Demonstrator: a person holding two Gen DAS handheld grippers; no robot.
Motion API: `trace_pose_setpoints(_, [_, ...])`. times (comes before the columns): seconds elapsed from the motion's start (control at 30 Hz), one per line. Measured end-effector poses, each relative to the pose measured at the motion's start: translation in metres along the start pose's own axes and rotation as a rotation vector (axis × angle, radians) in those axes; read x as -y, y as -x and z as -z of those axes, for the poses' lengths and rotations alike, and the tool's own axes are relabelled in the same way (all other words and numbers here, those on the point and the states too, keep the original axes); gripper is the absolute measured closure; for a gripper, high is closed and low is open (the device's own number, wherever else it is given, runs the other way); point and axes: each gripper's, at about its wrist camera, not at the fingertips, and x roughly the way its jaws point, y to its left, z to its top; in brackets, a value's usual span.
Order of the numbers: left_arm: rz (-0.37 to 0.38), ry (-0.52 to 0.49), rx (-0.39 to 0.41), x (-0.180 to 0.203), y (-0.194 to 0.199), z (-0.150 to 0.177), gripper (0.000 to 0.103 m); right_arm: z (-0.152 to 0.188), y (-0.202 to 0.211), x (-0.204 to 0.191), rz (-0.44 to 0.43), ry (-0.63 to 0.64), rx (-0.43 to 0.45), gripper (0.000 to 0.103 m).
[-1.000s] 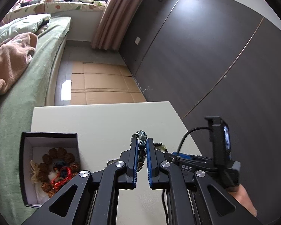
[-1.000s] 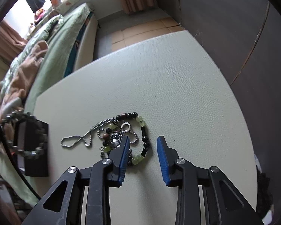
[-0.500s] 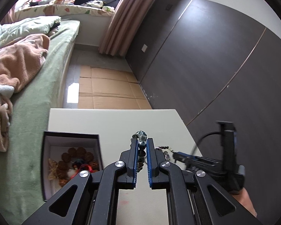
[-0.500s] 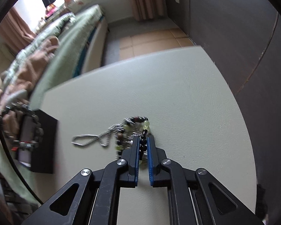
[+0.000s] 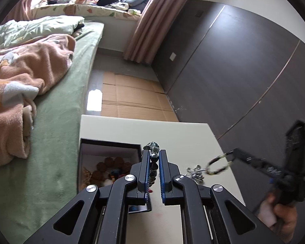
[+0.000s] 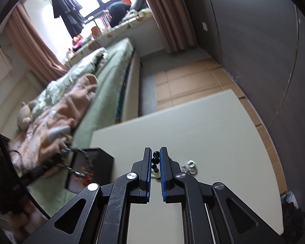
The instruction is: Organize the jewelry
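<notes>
Right gripper [image 6: 157,160] up off the pale table [image 6: 213,126], jaws pinched tight on a beaded bracelet [image 6: 155,158], black beads stacked between the blue pads, a yellow-green one lower down. Silver chain [image 6: 190,167] just right of the fingers. Off to the left, blurred, the left gripper [image 6: 71,158] at the black box [image 6: 95,162], beads in its grip. Green bed [image 6: 103,93] behind.

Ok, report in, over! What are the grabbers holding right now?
Left gripper shut on dark bead bracelet, by the open jewelry box. Right gripper shut on green-and-black bracelet, lifted off table. Silver chain dangles beneath. Nothing blocking.
</notes>
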Motion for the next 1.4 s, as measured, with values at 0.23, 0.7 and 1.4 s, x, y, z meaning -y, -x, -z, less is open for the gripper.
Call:
trace_pose_setpoints(0.23, [-0.047,0.015,0.013,-0.009,0.002,-0.002,0.095,-0.012,0.034,-0.023,-0.055,0.023,0.088,0.094])
trace_pose_setpoints(0.7, [-0.038,0.157,0.009,-0.044,0.013,-0.01,0.04,-0.043,0.072,-0.081,-0.078,0.104,0.17,0.094])
trace_pose_setpoints(1.4, [0.001,0.228,0.139,-0.067,0.054,-0.02,0.032,-0.079,0.151,-0.173,0.005,0.285,0.289,0.094])
